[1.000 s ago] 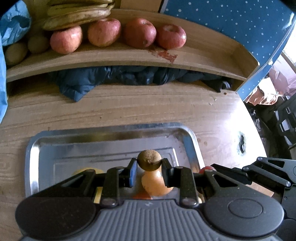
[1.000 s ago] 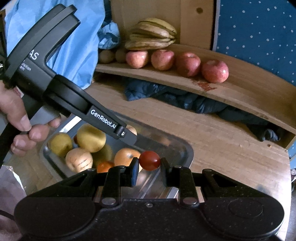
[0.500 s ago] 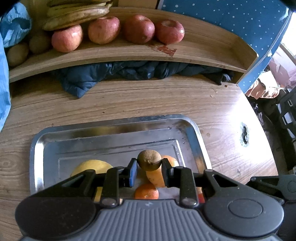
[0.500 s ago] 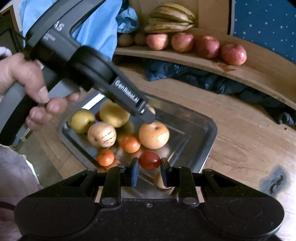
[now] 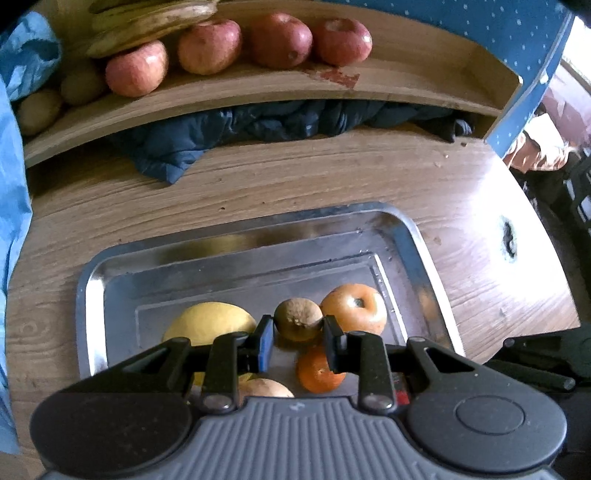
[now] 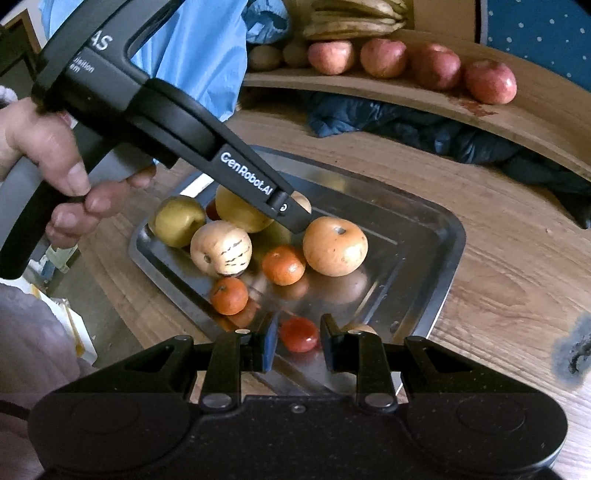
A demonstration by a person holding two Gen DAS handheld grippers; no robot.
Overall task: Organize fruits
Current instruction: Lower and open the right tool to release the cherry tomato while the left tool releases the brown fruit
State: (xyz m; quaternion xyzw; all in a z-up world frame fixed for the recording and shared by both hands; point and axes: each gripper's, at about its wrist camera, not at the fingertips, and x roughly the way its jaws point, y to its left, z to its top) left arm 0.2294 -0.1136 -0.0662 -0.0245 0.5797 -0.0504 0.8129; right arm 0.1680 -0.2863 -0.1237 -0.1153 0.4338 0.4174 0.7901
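Fingers (image 5: 264,334) of the left gripper (image 5: 298,329) clamped on a small brown fruit (image 5: 298,319), pinched at its widest part, low in the middle of the left wrist view and hanging over the tray (image 5: 229,236). Fingers (image 6: 271,339) of the right gripper (image 6: 299,332) set narrowly apart around a small tomato (image 6: 299,334) at bottom centre of the right wrist view, low over the tray's near corner; thin slivers of gap seem to show on either side, so cannot tell whether squeezed or lying loose on the metal. Probably the step of sorting small fruit out of the tray. For a clean job: keep the squeeze light on the soft tomato, lift or lower straight without dragging across the slick steel, and open only once the fruit sits flat, since round things roll on that floor. Keep the two tools from crossing, with the left one reaching in from the upper left of the right wrist view. Just beyond the fingertips, two oranges (image 6: 283,265), a pale apple (image 6: 335,246), a striped pale fruit (image 6: 221,248) and yellow-green ones crowded at the tray's left half. Past the tray, bare wooden table (image 5: 110,206), then a dark blue cloth (image 5: 229,129) tucked under a curved shelf (image 5: 258,92). Farthest, along the top of both views, a row of red apples (image 5: 136,68) beside bananas (image 5: 155,18), with room on the shelf to the right of the row.
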